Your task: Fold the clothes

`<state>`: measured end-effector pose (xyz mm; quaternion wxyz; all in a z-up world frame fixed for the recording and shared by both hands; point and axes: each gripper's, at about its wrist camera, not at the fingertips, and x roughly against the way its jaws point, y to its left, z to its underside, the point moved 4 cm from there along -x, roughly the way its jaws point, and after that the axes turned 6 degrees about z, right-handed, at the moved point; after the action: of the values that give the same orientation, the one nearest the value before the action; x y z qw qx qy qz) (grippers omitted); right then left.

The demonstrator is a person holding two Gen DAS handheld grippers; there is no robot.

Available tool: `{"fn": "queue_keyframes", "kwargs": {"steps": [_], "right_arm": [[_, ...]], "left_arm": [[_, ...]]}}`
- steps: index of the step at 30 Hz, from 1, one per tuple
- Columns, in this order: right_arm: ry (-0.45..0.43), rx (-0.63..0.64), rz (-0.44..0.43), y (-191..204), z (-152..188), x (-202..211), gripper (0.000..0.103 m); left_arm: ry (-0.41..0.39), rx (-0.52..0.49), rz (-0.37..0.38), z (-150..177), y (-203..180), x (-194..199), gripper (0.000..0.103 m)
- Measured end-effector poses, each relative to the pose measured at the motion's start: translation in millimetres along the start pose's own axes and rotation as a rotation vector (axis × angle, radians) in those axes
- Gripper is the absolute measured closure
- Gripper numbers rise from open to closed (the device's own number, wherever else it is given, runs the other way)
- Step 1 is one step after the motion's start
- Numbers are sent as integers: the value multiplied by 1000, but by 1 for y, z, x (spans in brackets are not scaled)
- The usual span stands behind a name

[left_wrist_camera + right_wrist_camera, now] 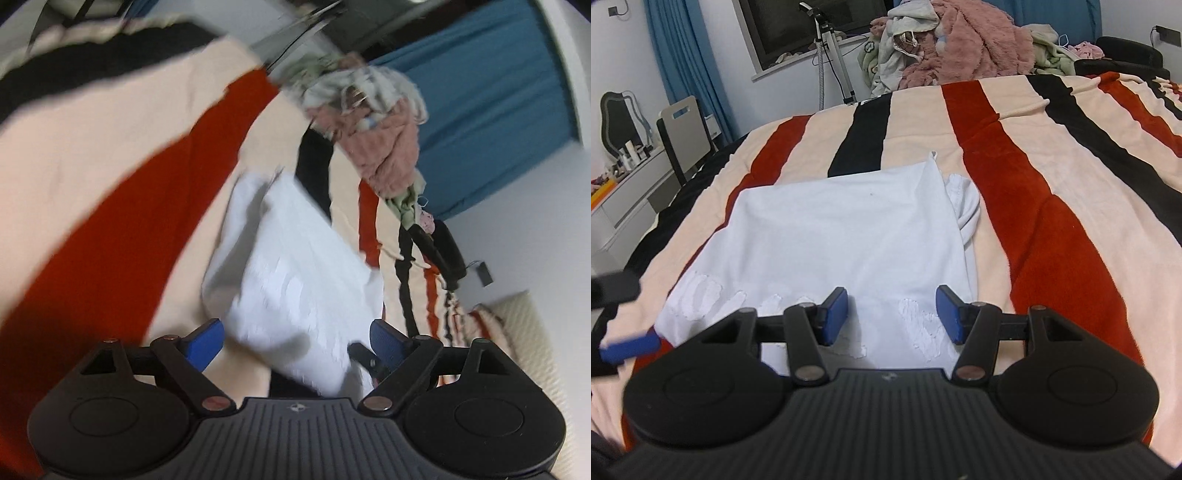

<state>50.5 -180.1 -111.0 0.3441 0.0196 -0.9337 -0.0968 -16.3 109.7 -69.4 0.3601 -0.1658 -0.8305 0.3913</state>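
Where the shirt ends, blanket lies open.

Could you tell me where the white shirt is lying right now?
In the right wrist view, the white shirt lies flat on the striped blanket, just ahead of the right claw.

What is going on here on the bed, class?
A person is folding a white garment on a striped blanket, with a handheld gripper in each hand. The garment lies partly folded. The right gripper is open above its near edge, gripping nothing. The left gripper, also open, is at the garment's near left corner. A pile of unfolded clothes waits behind.
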Motion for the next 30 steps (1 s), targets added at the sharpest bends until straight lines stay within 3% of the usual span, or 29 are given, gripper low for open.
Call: {"fn": "queue_keyframes", "kwargs": {"steps": [6, 10, 11, 14, 18, 20, 22, 25, 28, 30], "right_arm": [[-4, -6, 8, 0, 1, 0, 47], [-6, -12, 8, -1, 1, 1, 47], [-7, -13, 9, -1, 1, 1, 47], [-16, -39, 7, -3, 0, 4, 48], [-89, -176, -23, -14, -10, 24, 45], [-122, -270, -85, -21, -15, 38, 36], [-137, -382, -165, -30, -16, 50, 12], [-85, -569, -284, -42, -8, 57, 13], [49, -770, -409, -50, 10, 46, 13], [151, -837, -467, -47, 23, 33, 13]], "left_arm": [[62, 212, -1, 1, 33, -39, 17], [-32, 280, -4, -14, 39, -50, 33], [-53, 286, 0, -17, 38, -53, 43], [-74, 258, -16, -19, 35, -53, 58], [-88, 256, -9, -18, 35, -52, 68], [-90, 263, -3, -18, 35, -51, 69], [-92, 268, 0, -16, 35, -51, 69], [-94, 264, 1, -16, 34, -50, 69], [-98, 265, 4, -16, 34, -48, 69], [-99, 267, 6, -16, 34, -47, 69]]}}
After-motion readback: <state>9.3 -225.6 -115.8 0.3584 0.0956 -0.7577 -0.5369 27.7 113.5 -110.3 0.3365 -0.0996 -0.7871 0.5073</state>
